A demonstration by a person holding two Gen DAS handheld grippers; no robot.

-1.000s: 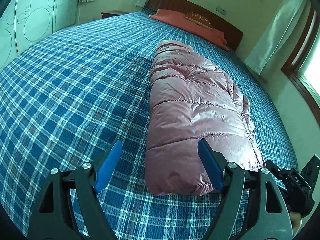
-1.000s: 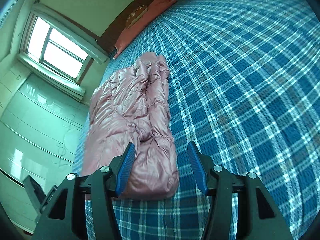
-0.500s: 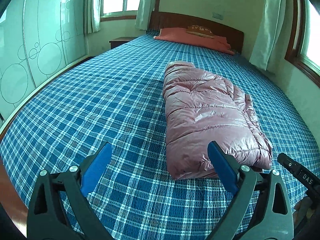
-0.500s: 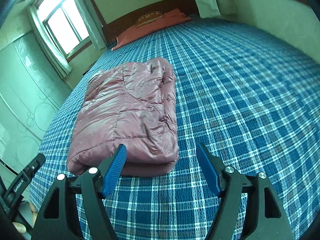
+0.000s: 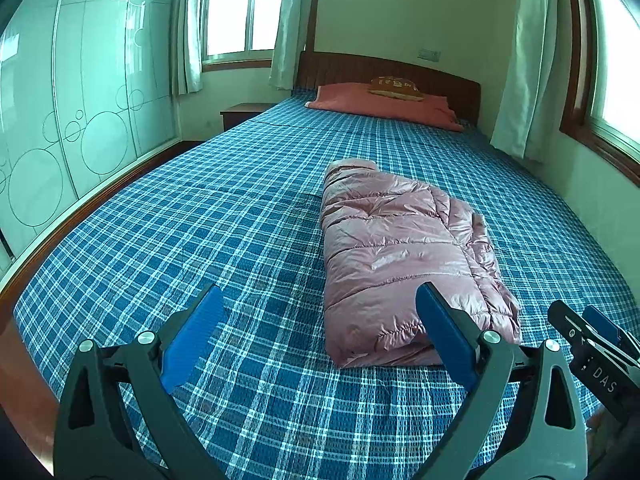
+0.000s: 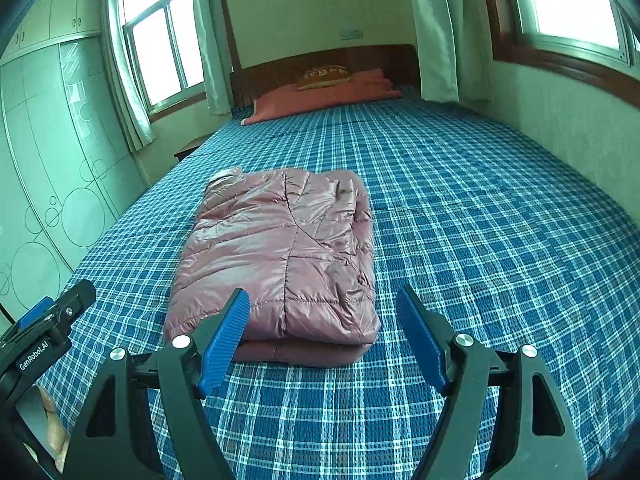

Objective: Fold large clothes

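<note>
A shiny pink quilted down jacket [image 5: 396,256] lies folded into a compact rectangle on the blue plaid bed [image 5: 200,240]; it also shows in the right wrist view [image 6: 280,256]. My left gripper [image 5: 320,336] is open and empty, held above the bed near the jacket's near left end, touching nothing. My right gripper [image 6: 322,336] is open and empty, just short of the jacket's near edge. The right gripper also shows at the left wrist view's right edge [image 5: 600,344], and the left gripper at the right wrist view's left edge [image 6: 44,320].
A red pillow [image 5: 384,106] and wooden headboard [image 5: 400,70] are at the far end. A glass-fronted wardrobe [image 5: 60,120] lines the left side, with a nightstand [image 5: 240,114] beyond. Windows with curtains [image 5: 524,60] and a wall [image 6: 560,120] border the right.
Both grippers have pulled back and risen from the folded jacket, and the views have levelled out to show the room. The jacket lies still.
</note>
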